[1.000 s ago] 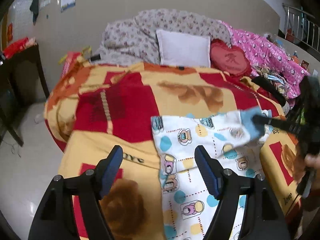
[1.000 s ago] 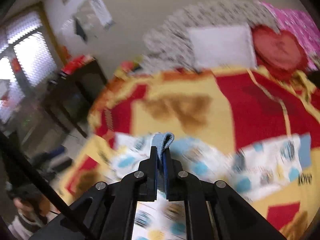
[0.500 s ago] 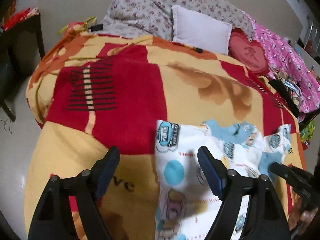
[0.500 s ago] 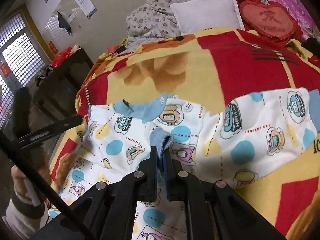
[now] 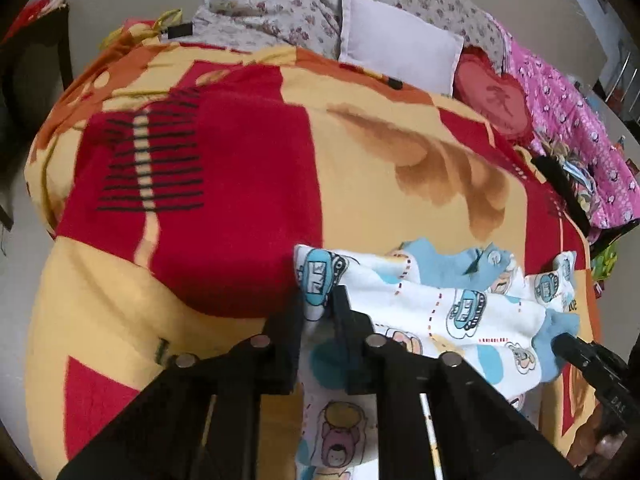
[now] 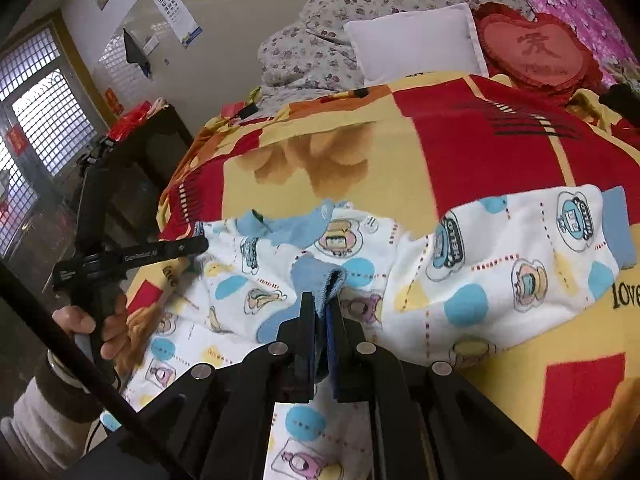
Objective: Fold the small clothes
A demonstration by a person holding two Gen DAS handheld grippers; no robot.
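Note:
A small white baby top (image 5: 440,312) with cartoon prints, blue dots and blue trim lies spread on the red and yellow blanket (image 5: 240,200). My left gripper (image 5: 320,304) has its jaws closing, and the pads pinch the top's left shoulder corner between them. In the right wrist view the same gripper (image 6: 192,246) reaches in from the left, held by a hand (image 6: 104,328). My right gripper (image 6: 322,304) is shut on the blue sleeve cuff (image 6: 316,272), held low over the middle of the top (image 6: 500,264). The left wrist view shows that gripper (image 5: 560,346) at the right edge.
A white pillow (image 5: 396,52), a red heart cushion (image 5: 496,100), a floral quilt (image 5: 280,0) and a pink quilt (image 5: 572,120) line the bed's far side. A dark table (image 6: 140,152) stands beyond the bed's left edge, where the blanket drops to the floor.
My left gripper came down to the top's left corner and its wide jaws closed on the cloth. My right gripper sank toward the top's middle, still shut on the blue cuff.

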